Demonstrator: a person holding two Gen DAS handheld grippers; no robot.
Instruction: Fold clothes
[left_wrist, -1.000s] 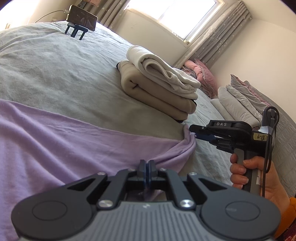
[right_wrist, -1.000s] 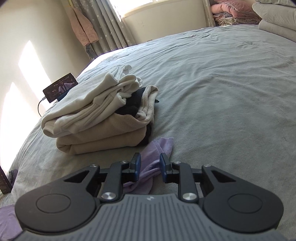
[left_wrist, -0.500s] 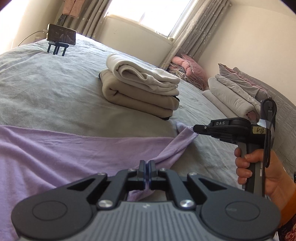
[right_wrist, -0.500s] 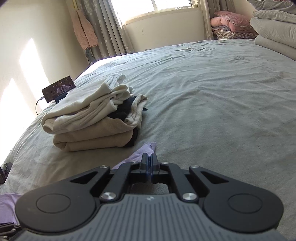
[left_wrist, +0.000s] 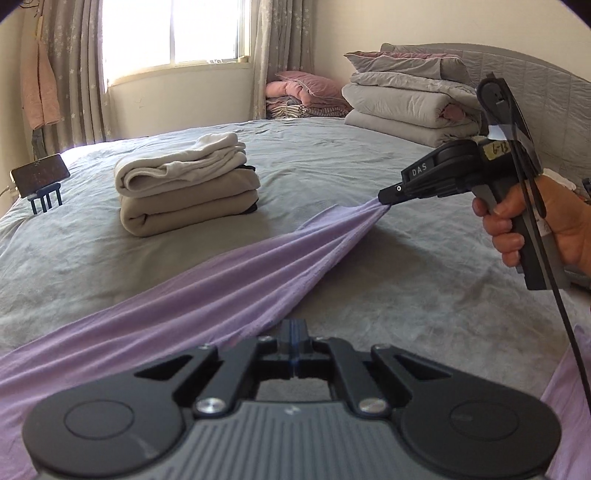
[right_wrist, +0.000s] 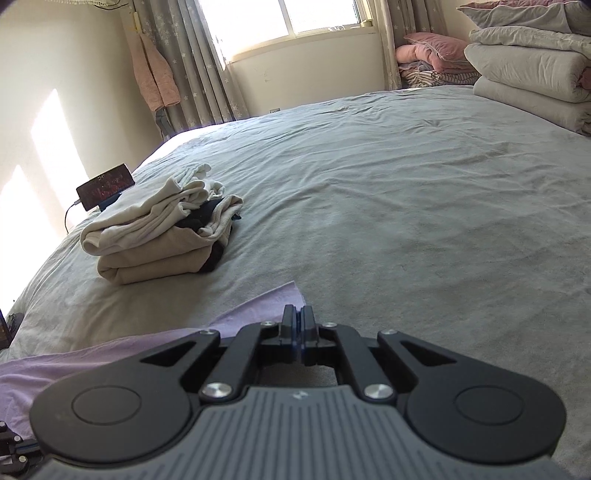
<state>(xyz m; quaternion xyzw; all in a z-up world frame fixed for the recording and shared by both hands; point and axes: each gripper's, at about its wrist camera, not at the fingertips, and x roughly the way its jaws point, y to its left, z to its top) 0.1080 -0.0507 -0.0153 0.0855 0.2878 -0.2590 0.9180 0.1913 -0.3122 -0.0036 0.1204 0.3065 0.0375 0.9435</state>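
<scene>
Both grippers' fingers were clamped on the lilac garment, stretched taut between left gripper and right gripper.

Lilac garment on a grey bed; cream-and-beige folded stack; grey star-patterned curtains; pink jacket.

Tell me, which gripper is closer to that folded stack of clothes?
Right. The right gripper pinches the purple garment a little to the side of the stack; the left gripper holds the garment farther back.
</scene>
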